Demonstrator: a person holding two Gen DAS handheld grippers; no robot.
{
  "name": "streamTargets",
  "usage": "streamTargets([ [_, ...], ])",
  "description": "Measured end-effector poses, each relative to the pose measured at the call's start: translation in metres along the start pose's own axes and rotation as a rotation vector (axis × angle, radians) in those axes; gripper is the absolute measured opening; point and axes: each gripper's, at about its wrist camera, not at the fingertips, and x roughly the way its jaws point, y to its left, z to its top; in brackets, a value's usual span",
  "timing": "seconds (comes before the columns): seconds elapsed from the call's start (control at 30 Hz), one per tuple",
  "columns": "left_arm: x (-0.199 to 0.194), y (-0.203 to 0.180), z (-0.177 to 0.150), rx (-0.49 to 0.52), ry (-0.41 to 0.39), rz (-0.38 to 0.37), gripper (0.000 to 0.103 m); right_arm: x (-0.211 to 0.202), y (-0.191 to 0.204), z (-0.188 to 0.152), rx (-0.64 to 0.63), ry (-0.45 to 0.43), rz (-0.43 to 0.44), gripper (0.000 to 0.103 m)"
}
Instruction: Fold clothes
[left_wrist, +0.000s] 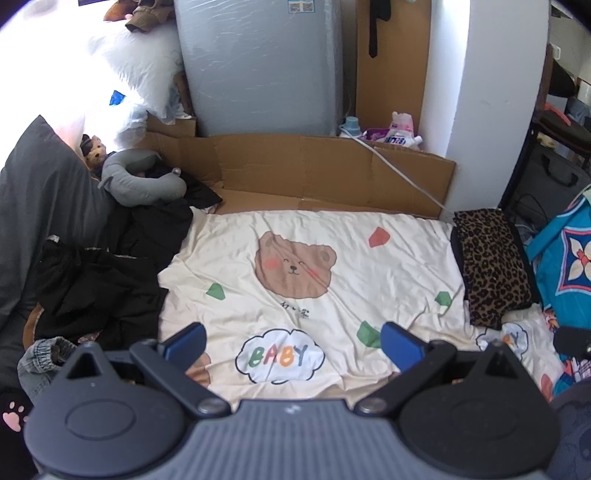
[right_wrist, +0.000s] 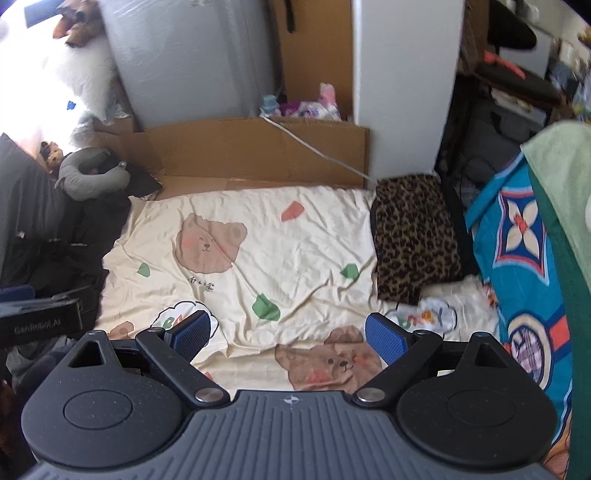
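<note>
Above the near edge of the bed (left_wrist: 413, 266), both grippers hover with jaws spread wide and nothing held: the left gripper (left_wrist: 293, 343) over the "BABY" cloud print, the right gripper (right_wrist: 288, 332) over a bear print. The bed's cream bear-print sheet lies bare in the middle. A heap of black clothes (left_wrist: 99, 280) sits along the left edge below a grey neck pillow (left_wrist: 142, 181), with a denim garment (left_wrist: 42, 362) at the near left corner. A leopard-print garment (left_wrist: 491, 266), seemingly folded already, lies at the right edge. Likely the next garment must come from the black heap. The risk is that the tangled dark layers are hard to tell apart, so the jaws may pinch several pieces at once or snag the sheet and drag it into wrinkles.
</note>
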Motion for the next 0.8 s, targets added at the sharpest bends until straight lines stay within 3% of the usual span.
streamTargets([
  [0.37,-0.005,0.015,0.005,-0.039,0.019,-0.068,0.1,-0.01,0.011,0.008,-0.05,0.0,0.074,0.094],
  [0.57,-0.016,0.028,0.009,-0.035,-0.01,-0.067,0.1,-0.016,0.025,0.016,-0.054,-0.017,0.107,0.094],
  [0.8,-0.028,0.071,0.017,-0.087,-0.061,-0.035,0.1,-0.013,0.037,0.022,-0.072,-0.043,0.14,0.094],
])
